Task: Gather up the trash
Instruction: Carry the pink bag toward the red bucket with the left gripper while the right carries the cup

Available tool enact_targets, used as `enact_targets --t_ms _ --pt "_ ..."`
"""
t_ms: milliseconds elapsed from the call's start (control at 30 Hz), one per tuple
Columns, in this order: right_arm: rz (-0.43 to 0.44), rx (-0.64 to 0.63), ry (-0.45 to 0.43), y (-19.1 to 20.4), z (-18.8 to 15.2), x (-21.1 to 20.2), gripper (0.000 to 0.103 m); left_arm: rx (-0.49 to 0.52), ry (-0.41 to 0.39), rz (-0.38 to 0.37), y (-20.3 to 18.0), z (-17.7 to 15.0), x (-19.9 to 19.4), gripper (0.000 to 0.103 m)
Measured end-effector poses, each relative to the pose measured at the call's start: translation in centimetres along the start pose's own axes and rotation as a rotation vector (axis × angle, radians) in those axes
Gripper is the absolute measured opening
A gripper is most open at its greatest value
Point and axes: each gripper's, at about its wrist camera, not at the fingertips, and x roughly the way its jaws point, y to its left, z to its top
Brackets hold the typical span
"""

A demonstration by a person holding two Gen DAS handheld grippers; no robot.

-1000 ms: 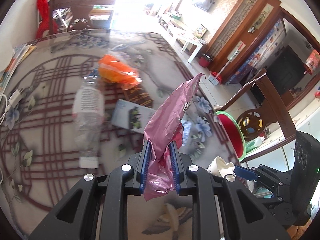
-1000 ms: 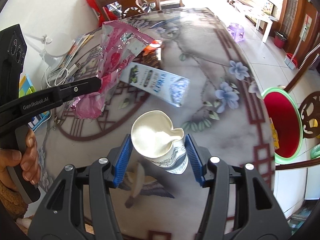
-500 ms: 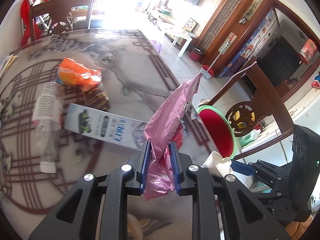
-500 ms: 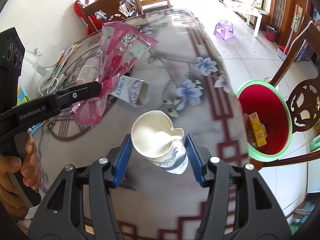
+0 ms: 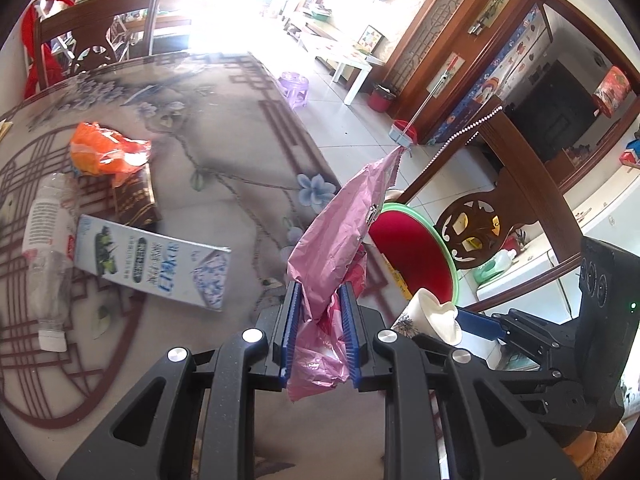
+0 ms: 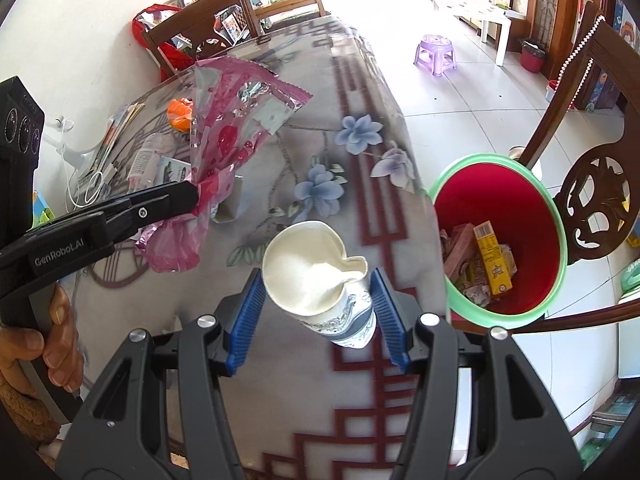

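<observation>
Now we are squeezing a pink wrapper (image 5: 336, 240) in our left tongs (image 5: 319, 320) and a paper cup (image 6: 316, 272) in our right tongs (image 6: 316, 312), near the red bin (image 6: 500, 216).

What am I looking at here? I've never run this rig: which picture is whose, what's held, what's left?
No robot arm: a person carries two handheld tools, each with a camera looking along its fingers. The left tool is shut on a pink wrapper. The right tool grips a dented paper cup. Beside the table stands a red bin, already holding trash. On the table remain an orange bag, a clear bottle, a brown packet and a carton.
</observation>
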Motion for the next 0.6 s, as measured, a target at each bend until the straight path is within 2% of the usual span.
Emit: enact_targets --t_ms 600 --pt "0.004 0.064 -0.017 -4.5 1.0 -0.4 0.053 0.059 0.019 0.024 -3.6 1.7 1.7 0.018"
